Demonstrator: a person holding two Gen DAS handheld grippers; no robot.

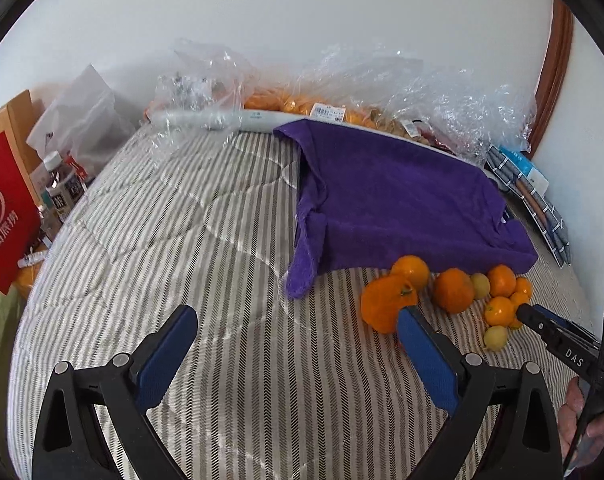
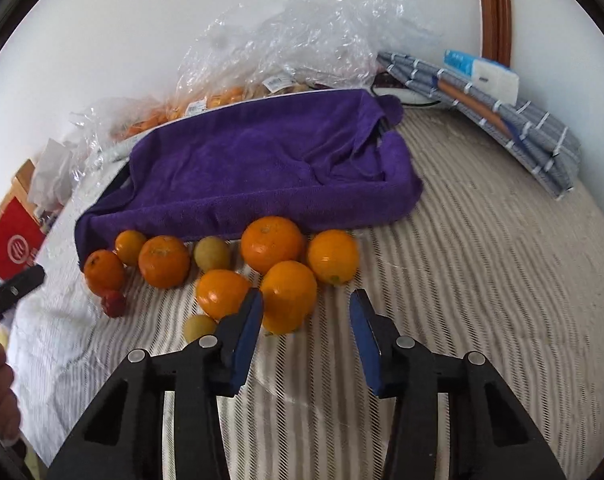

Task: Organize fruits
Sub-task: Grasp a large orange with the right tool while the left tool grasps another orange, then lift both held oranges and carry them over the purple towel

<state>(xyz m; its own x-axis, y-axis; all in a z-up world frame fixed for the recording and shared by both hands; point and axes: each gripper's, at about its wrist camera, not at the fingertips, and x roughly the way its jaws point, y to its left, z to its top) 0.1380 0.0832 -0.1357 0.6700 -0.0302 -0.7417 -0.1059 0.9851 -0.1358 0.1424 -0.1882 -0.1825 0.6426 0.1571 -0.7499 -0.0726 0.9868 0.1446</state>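
1. Purple towel-lined tray [image 2: 262,168] lies beyond the fruit cluster; its long axis runs crosswise to the right gripper.
2. Right gripper [image 2: 305,312], released and empty, is nearer: the nearest orange [image 2: 288,296] sits just ahead, touching its left pad.
3. Left gripper [image 1: 298,332], jaws spread, holds nothing; the fruit lies to its right.
4. Neighbouring oranges crowd the approach.

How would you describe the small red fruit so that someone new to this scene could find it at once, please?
Start at the purple towel draped over a tray on the striped bedcover; a row of oranges lies along its near edge. Follow that row to the orange at the far left end. The red fruit sits just in front of it, the only red and the smallest piece.
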